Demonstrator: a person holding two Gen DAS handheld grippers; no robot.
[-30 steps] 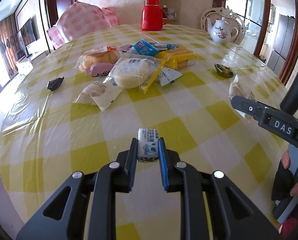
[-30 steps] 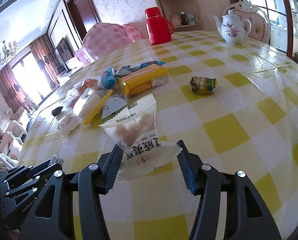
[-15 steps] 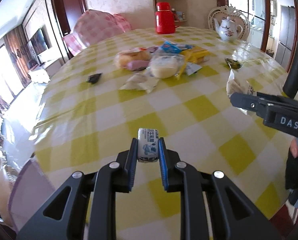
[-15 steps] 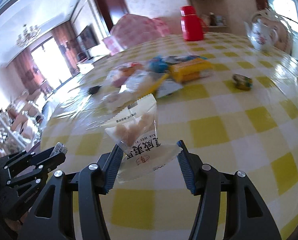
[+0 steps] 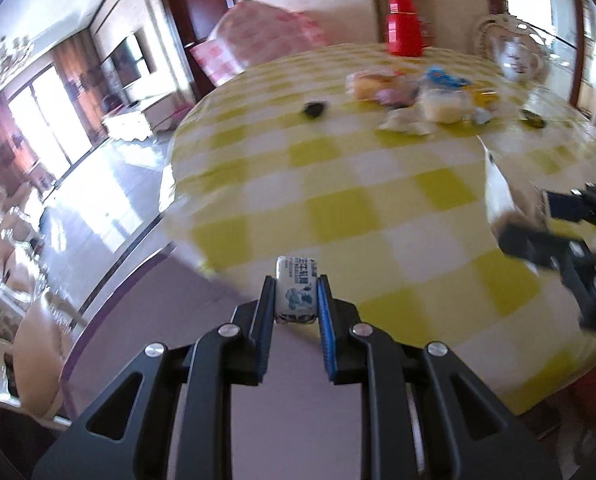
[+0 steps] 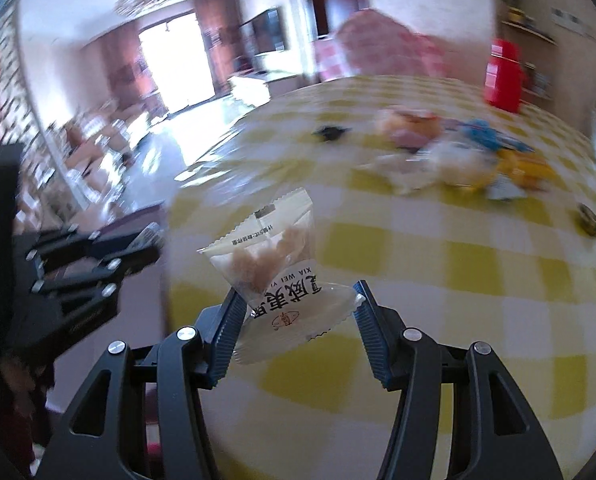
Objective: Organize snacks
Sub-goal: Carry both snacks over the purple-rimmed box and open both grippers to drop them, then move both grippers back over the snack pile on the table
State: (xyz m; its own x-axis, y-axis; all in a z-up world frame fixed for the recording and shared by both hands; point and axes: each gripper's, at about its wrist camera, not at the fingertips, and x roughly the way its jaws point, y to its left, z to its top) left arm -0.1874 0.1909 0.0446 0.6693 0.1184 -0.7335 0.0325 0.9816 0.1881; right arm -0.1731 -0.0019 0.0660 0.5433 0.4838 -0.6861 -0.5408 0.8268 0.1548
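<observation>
My left gripper is shut on a small white and blue wrapped candy, held past the table's near-left edge. My right gripper is shut on a clear snack packet with pale pieces inside and red lettering, held above the yellow checked tablecloth. The right gripper with its packet also shows in the left wrist view. The left gripper shows at the left of the right wrist view. A pile of snack packets lies far back on the table.
A red thermos and a white teapot stand at the table's far side. A small dark wrapper and a green wrapper lie apart from the pile. A pink covered chair stands behind. The floor lies left of the table edge.
Both grippers have pulled back and swung left, away from the snack pile, each still holding its snack. The table edge and floor have come into view.
</observation>
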